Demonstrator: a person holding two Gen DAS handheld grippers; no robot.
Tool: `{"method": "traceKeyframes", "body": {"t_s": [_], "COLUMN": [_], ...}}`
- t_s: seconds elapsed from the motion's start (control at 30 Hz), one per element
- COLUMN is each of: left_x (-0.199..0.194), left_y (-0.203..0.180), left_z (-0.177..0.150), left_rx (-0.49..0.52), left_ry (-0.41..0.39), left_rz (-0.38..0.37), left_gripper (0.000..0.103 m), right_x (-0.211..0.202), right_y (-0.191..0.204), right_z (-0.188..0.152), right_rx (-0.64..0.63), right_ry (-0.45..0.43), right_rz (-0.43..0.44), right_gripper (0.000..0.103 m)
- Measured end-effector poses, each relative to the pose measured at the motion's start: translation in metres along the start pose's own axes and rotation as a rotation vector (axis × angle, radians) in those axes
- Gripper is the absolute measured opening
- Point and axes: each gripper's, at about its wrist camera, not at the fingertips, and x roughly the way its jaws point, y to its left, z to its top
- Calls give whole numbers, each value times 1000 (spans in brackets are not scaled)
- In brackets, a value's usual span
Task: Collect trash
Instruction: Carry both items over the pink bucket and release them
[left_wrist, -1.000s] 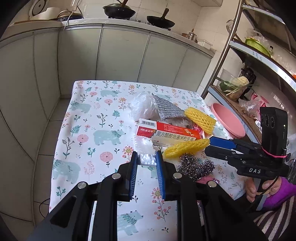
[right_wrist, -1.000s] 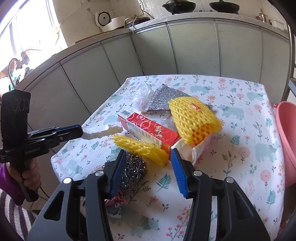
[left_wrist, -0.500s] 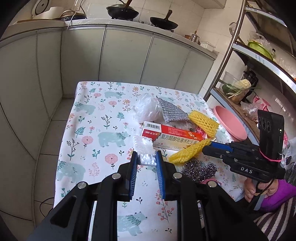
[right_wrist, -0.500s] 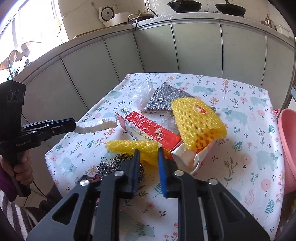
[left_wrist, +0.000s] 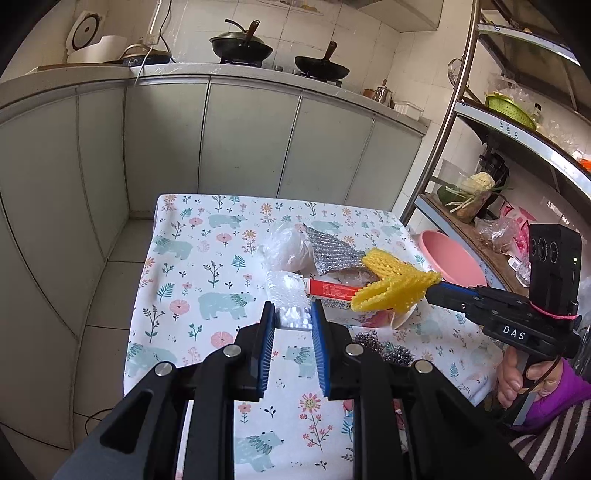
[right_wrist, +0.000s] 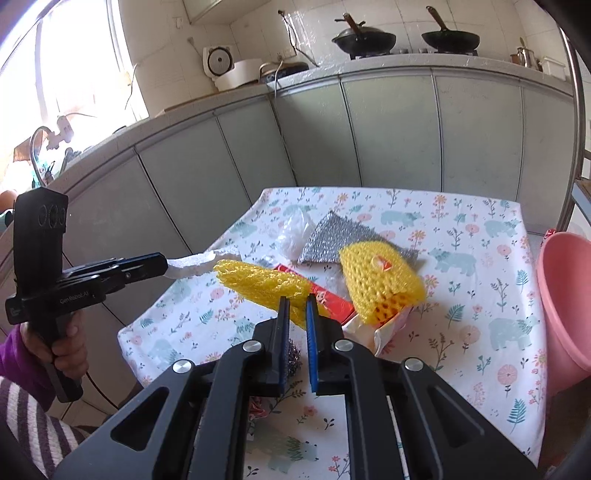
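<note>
"DAS" reads white on the right gripper (left_wrist: 432, 286), "GenRobot.AI" on the left gripper (left_wrist: 293, 319). The right one is clamped tight on a yellow foam fruit net (right_wrist: 262, 282), lifted off the floral tablecloth (right_wrist: 461, 295), its long axis running leftward and away from the pads. The left one pinches a white foam packing piece (left_wrist: 290, 295), jaws narrow, which points away. Below lie a red medicine box (right_wrist: 332, 299), a second yellow net (right_wrist: 380, 273), a steel-wool scourer (left_wrist: 384, 349); a pink basin (right_wrist: 565, 295) sits right.

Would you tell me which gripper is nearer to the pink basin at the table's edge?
Right. The right gripper, shut on yellow foam netting, is beside the pink basin; the left gripper is at the table's opposite side.
</note>
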Motion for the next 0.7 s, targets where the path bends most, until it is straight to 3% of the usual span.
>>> {"method": "traceKeyframes", "body": {"t_s": [0.23, 0.43, 0.7], "left_x": [-8, -5, 19], "left_y": [-22, -55, -112], "left_z": [18, 40, 67], "left_rx": [21, 56, 121], "left_ry": [-66, -117, -128], "left_rz": [-36, -98, -189], "left_gripper": [19, 19, 19], "right_x": [-25, -55, -90], "right_y": [-15, -38, -79], "right_z": [7, 8, 5], "right_rx": [50, 90, 166], "right_ry": [-71, -141, -217], "right_rz": [-27, -105, -219], "right_gripper": [9, 9, 9]}}
